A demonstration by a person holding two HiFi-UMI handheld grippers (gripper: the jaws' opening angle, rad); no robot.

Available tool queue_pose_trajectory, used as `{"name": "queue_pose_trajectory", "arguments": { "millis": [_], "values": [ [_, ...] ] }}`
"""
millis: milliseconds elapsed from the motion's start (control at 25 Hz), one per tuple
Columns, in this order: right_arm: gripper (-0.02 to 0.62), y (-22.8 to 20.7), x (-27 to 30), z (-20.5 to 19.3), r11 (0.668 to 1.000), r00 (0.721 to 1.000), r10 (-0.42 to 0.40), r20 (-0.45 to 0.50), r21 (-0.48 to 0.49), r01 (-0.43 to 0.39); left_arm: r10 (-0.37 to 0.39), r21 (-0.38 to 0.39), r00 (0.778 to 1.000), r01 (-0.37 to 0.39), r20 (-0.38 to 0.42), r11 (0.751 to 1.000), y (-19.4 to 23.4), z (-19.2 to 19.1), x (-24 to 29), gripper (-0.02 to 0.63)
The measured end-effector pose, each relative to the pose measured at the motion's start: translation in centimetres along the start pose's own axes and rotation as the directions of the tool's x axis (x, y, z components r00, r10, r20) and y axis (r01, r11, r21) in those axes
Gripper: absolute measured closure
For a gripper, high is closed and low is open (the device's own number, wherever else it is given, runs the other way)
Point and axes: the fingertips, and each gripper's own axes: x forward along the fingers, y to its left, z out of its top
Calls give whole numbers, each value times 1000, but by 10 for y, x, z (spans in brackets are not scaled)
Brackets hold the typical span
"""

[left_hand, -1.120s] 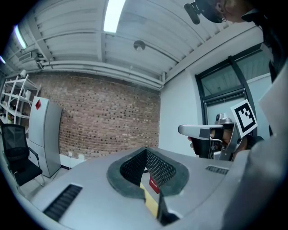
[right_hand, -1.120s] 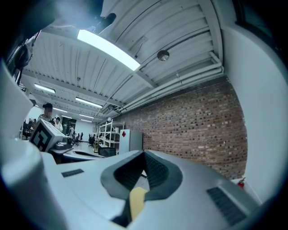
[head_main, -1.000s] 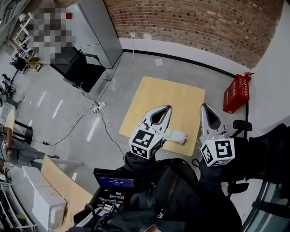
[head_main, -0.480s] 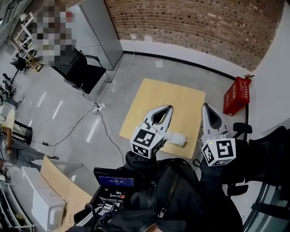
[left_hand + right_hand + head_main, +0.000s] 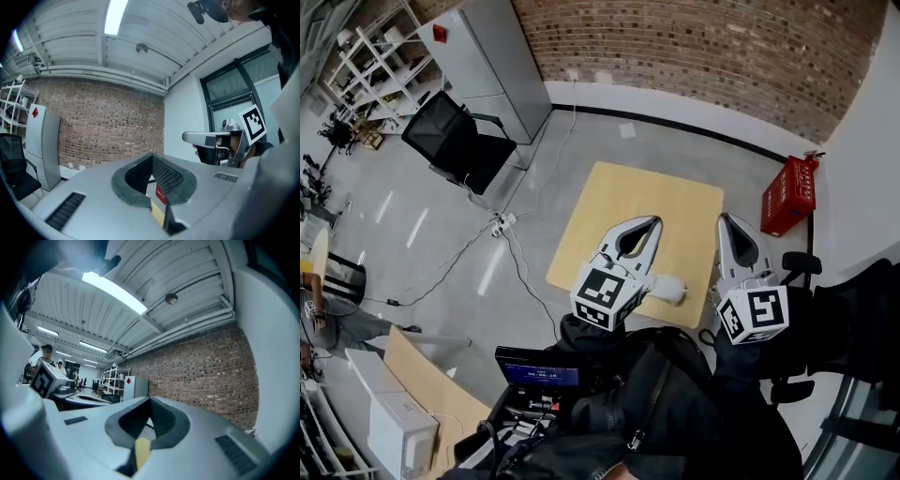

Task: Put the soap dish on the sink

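Observation:
No soap dish or sink can be made out for certain in any view. A small white object (image 5: 667,286) lies at the near edge of a square yellow wooden tabletop (image 5: 675,211); what it is I cannot tell. My left gripper (image 5: 652,222) hangs over that tabletop, its jaws shut and empty, which the left gripper view (image 5: 151,155) also shows. My right gripper (image 5: 724,218) is held beside it, to the right, shut with nothing in it (image 5: 150,400). Both point level toward the brick wall (image 5: 694,47).
A red box (image 5: 789,194) stands against the right wall. At the far left are a black office chair (image 5: 455,141) and a grey cabinet (image 5: 487,61). Cables and a power strip (image 5: 502,223) run over the floor. A dark screen (image 5: 534,375) sits near my body.

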Motion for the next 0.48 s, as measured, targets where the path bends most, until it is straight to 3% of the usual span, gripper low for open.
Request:
{"name": "queue_pose_trajectory", "arguments": {
  "millis": [480],
  "values": [
    [589, -3, 4, -6, 1000, 1000, -3, -4, 15, 3, 4, -1, 1000, -4, -29, 1000, 5, -10, 7, 604]
  ]
}}
